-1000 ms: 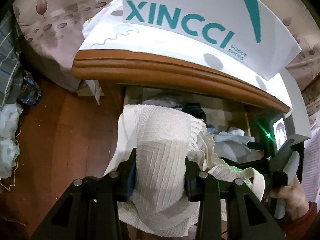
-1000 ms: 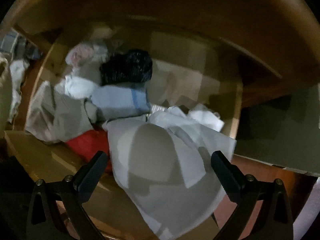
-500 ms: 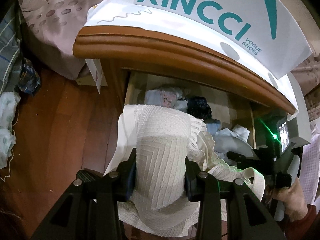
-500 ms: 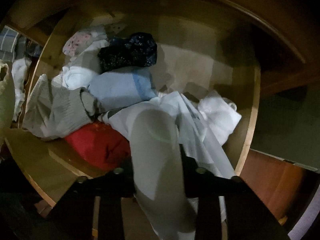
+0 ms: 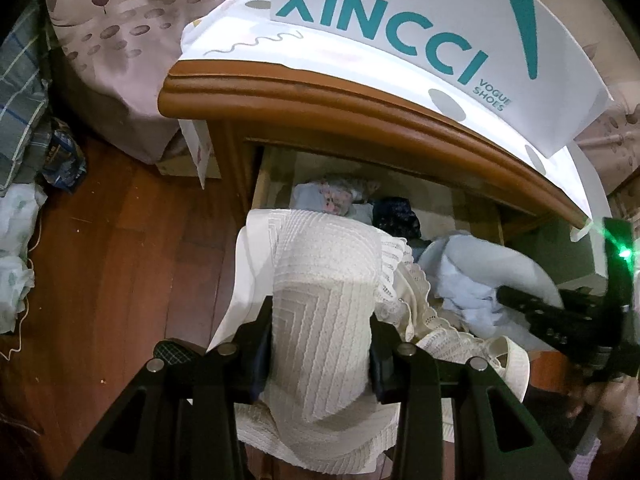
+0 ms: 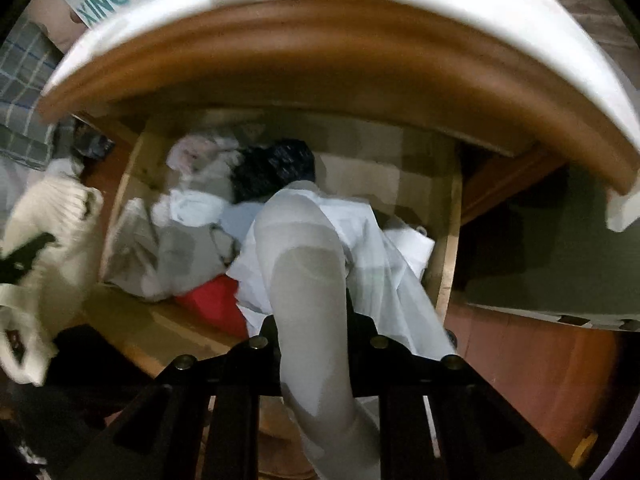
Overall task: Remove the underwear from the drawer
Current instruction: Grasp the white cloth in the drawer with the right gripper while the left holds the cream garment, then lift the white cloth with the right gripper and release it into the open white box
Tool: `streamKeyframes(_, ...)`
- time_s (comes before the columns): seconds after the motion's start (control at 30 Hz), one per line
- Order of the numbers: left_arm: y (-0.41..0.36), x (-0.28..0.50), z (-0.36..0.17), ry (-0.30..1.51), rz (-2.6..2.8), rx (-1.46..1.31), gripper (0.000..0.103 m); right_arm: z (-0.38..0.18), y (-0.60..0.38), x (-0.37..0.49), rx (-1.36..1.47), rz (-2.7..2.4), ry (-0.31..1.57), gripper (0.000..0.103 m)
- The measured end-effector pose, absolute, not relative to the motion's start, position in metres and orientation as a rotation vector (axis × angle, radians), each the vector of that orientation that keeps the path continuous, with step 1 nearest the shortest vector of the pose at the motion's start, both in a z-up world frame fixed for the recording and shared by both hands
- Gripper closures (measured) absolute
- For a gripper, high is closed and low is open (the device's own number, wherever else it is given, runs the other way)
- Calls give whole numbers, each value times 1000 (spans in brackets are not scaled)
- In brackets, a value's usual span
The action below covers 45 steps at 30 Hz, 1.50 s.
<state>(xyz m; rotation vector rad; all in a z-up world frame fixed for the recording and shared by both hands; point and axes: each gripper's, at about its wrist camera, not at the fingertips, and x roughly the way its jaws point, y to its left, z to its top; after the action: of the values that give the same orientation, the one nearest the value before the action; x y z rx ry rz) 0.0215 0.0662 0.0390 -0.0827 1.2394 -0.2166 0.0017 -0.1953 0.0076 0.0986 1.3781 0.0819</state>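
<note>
The right gripper (image 6: 316,344) has its black jaws pinched tight on a fold of thin, smooth pale grey-white underwear (image 6: 308,264), which bulges in a rounded hump just beyond the pads and trails in loose creased sheets toward the right wall of the open drawer (image 6: 448,248). Around that cloth lie other garments in the light wooden drawer: a bright red piece (image 6: 216,300) close to the front lip, a soft grey crumpled one (image 6: 176,260) to its left, a pale blue folded one, a dark speckled bundle (image 6: 276,168) farther back and a pinkish-white floral piece (image 6: 192,156) in the far left corner. Over the drawer curves the thick rounded moulding of the brown wooden cabinet top (image 6: 340,52), covered by a white sheet. The left gripper (image 5: 320,344) has its jaws partly closed and clamped on a cream knitted garment (image 5: 324,292) with a raised chevron rib pattern and openwork lace edging; the cloth stands up in a stiff arch between the pads and hangs below them, outside the drawer and in front of it. Beyond it rests a white shoebox (image 5: 420,32) printed with teal letters on the cabinet top, with a leaf-patterned pinkish bedcover (image 5: 120,40) behind and glossy reddish wooden floorboards (image 5: 120,260) to the left.
</note>
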Motion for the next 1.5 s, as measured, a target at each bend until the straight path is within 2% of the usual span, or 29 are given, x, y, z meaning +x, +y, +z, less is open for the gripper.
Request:
streamKeyframes(0.53, 70, 5, 57, 1183, -198, -66, 64, 80, -183, -26, 86, 123, 1273, 88)
streamKeyframes(0.97, 70, -11, 77, 1126, -197, -48, 64, 178, -192, -39, 91, 116, 1080, 88)
streamKeyframes(1.3, 73, -12, 83, 1102, -186, -23, 64, 274, -209, -6, 118, 72, 883, 88)
streamKeyframes(1.5, 75, -13, 88, 1085, -182, -7, 64, 307, -202, 42, 112, 43, 804, 88)
